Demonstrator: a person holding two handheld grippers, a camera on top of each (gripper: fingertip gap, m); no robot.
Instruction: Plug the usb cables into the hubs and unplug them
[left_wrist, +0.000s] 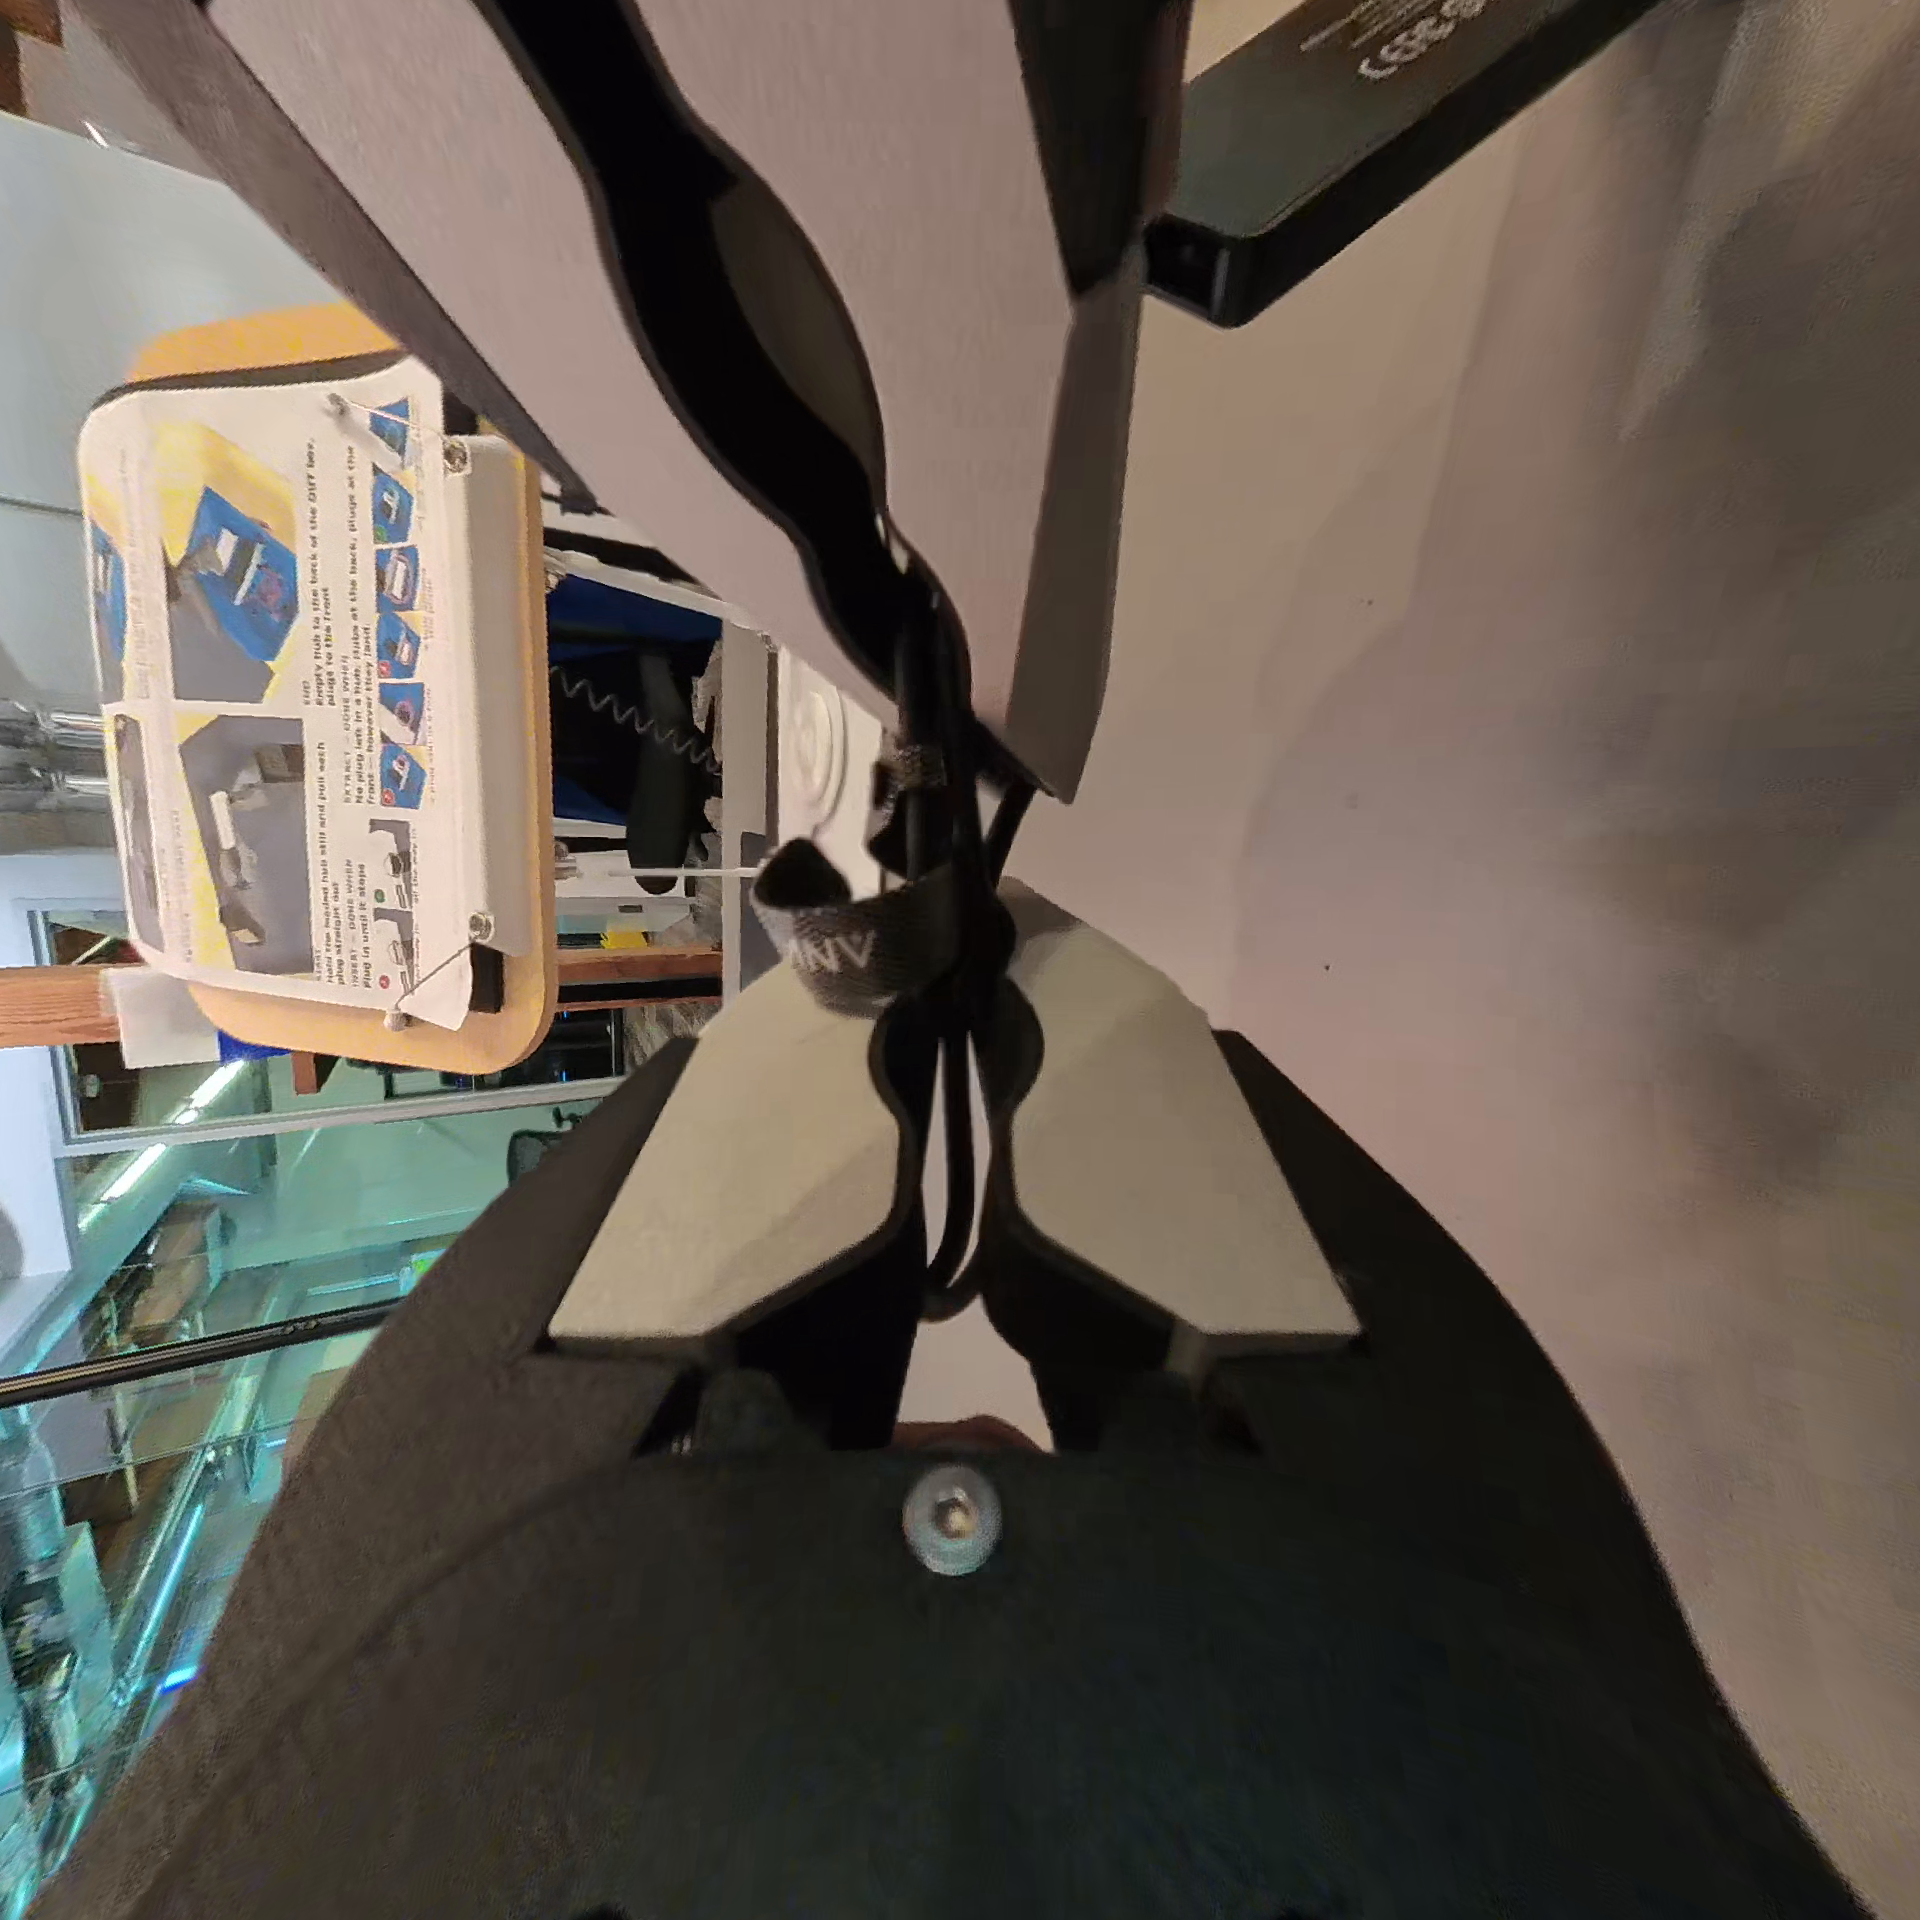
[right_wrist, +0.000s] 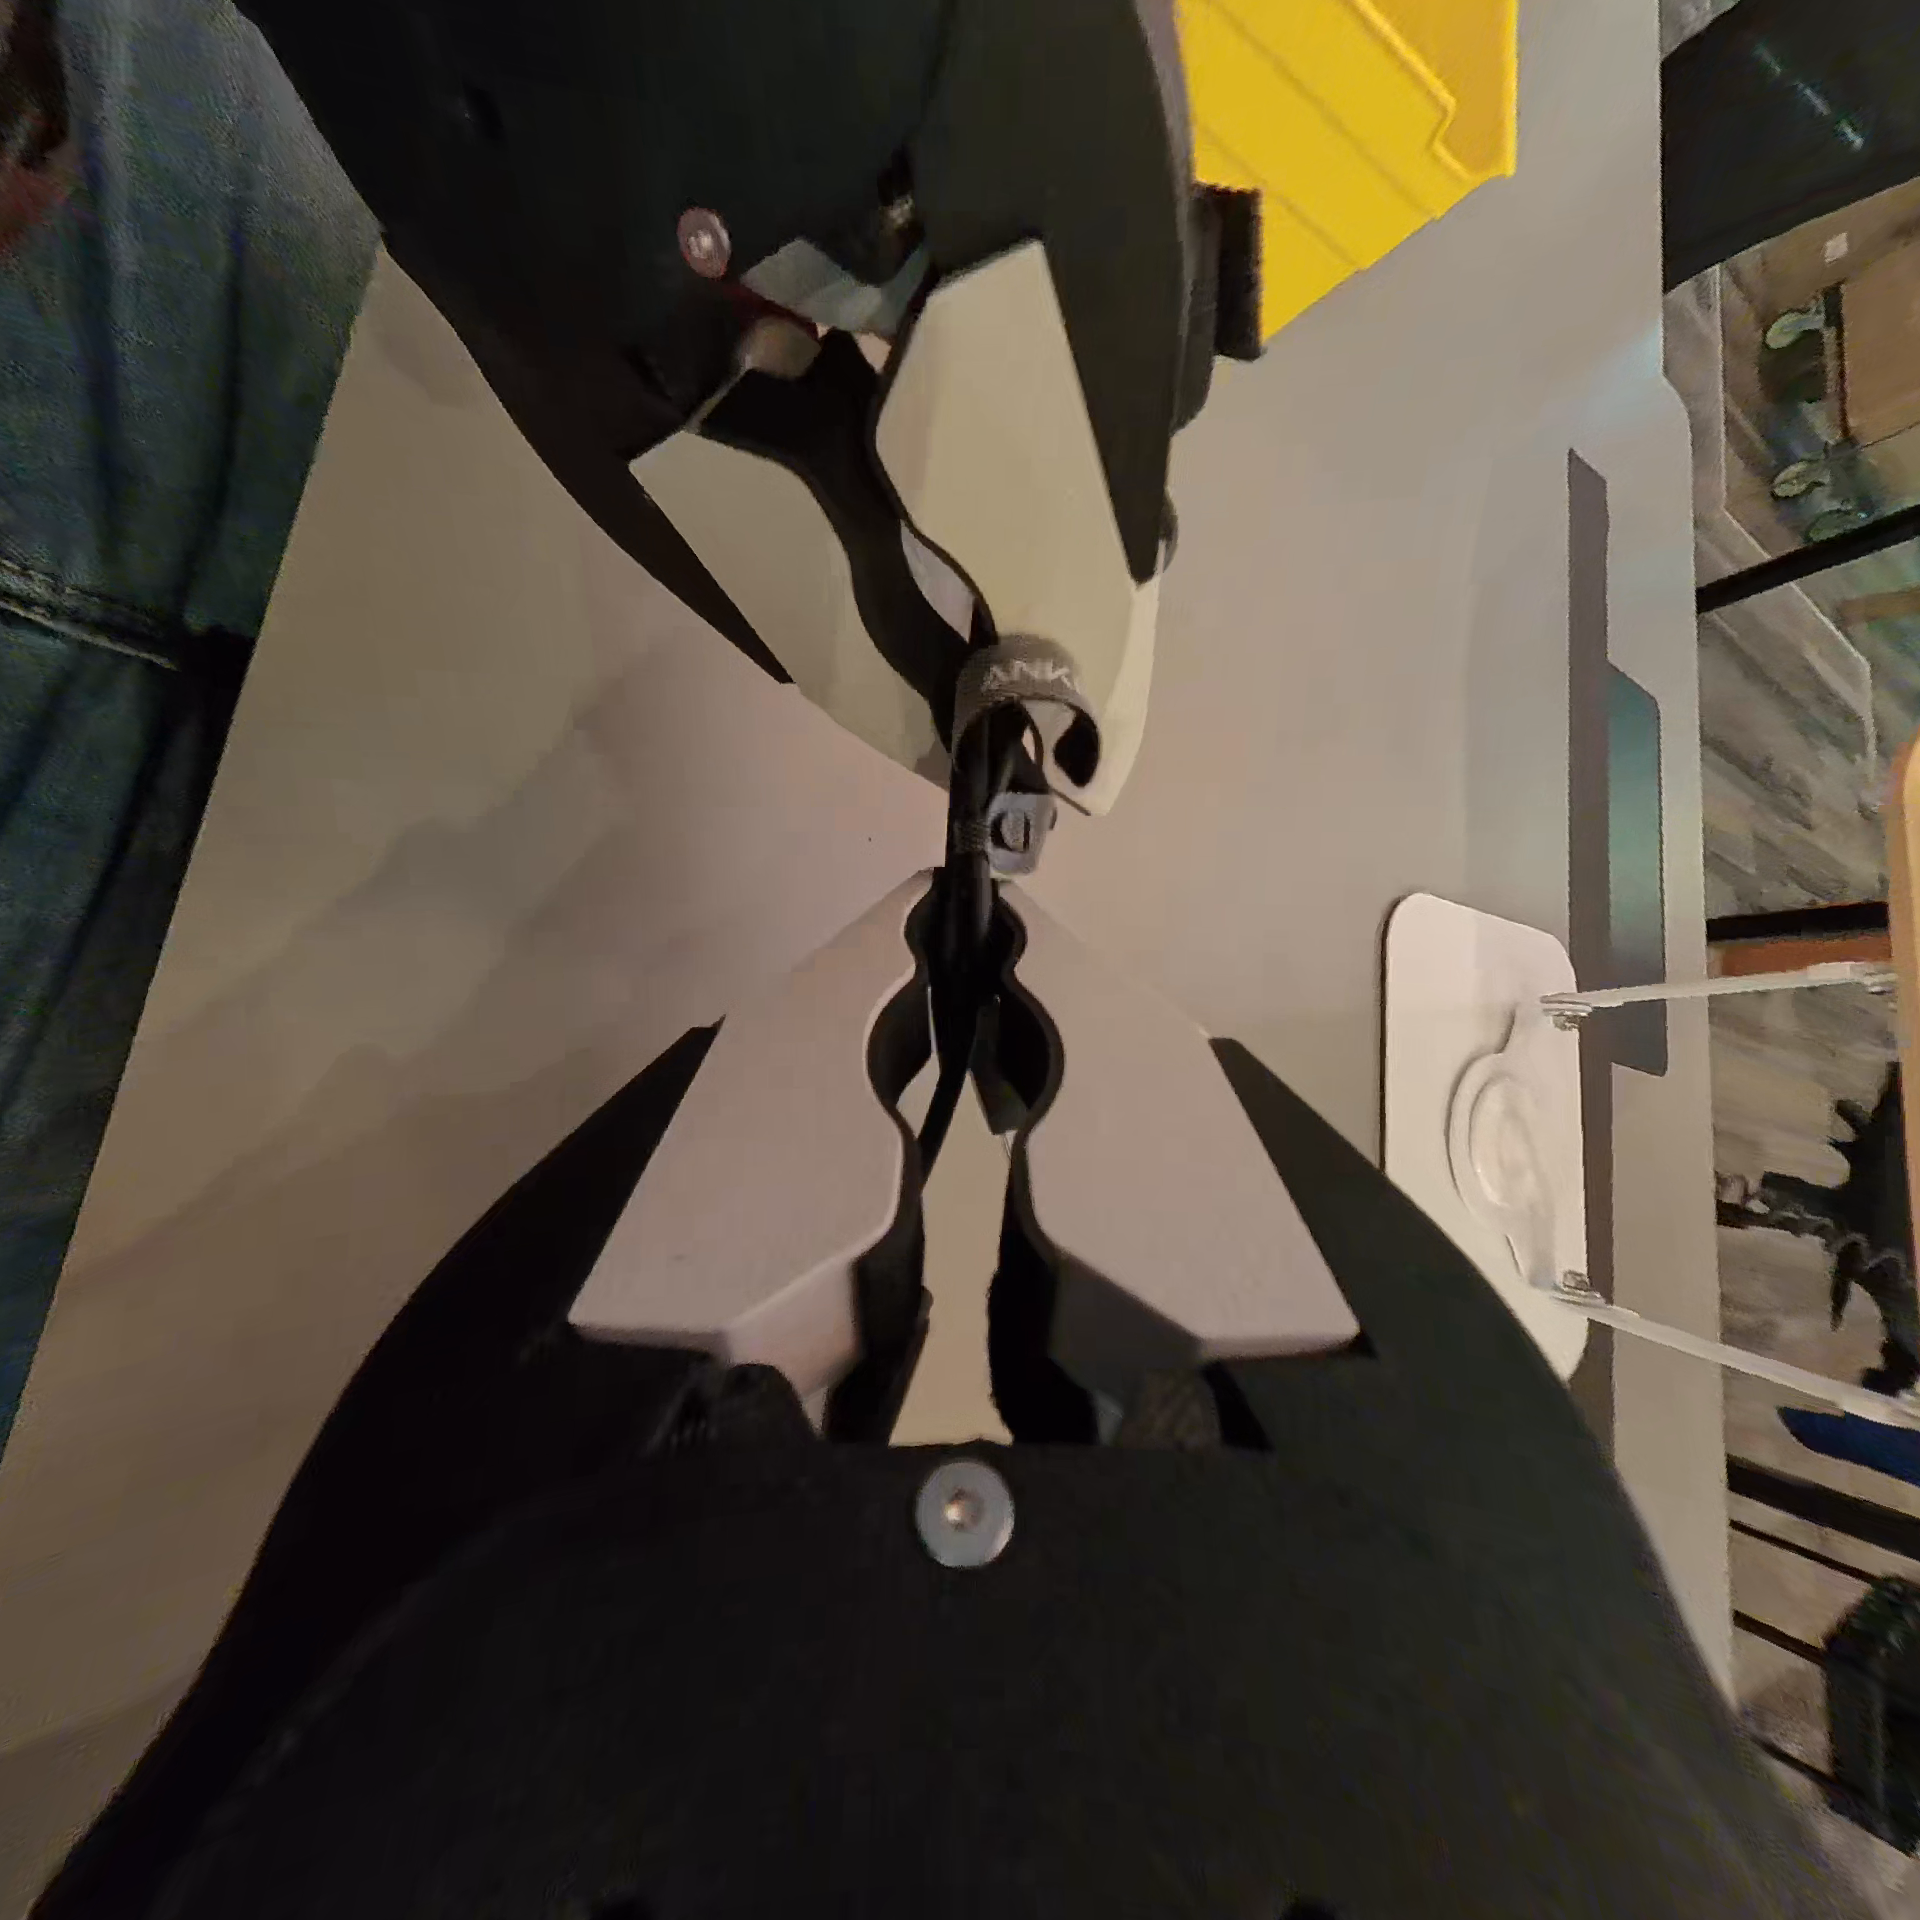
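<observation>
1. Left gripper (left_wrist: 951, 997) has its fingers pinched nearly closed on the bundled black usb cable (left_wrist: 956, 1132).
2. Right gripper (right_wrist: 961, 935) clamps the same cable from the opposite end, tips almost touching.
3. Grey strap (right_wrist: 1023, 681) wraps the cable between them.
4. Black hub (left_wrist: 1351, 187) lies on the white table (left_wrist: 1558, 935), beyond the cable.
</observation>
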